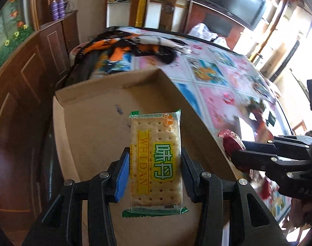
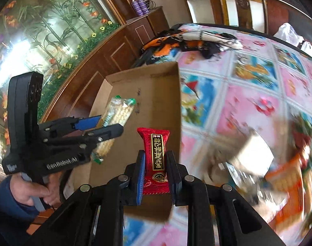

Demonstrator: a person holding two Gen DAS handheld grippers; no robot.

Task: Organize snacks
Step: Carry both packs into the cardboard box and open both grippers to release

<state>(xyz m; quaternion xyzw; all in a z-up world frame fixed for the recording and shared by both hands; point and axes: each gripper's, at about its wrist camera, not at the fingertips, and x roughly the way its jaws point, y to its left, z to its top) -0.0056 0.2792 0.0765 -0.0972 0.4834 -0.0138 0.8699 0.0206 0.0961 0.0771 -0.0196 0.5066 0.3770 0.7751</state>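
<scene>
Your left gripper (image 1: 155,160) pinches the crackers (image 1: 155,157), your right gripper (image 2: 155,172) the candy (image 2: 156,160); release both low inside the box (image 1: 94,110).

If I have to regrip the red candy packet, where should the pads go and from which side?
Take the red candy packet across its padded middle, pads on the two long edges, approaching from the crimped bottom end as the right gripper does now. It is narrow and flat there; the crimped ends are thin film and would likely slip.

Snack pile (image 2: 278,176) at right motion-blurred, items unreadable; cracker packet (image 2: 115,119) partly behind fingers.
</scene>
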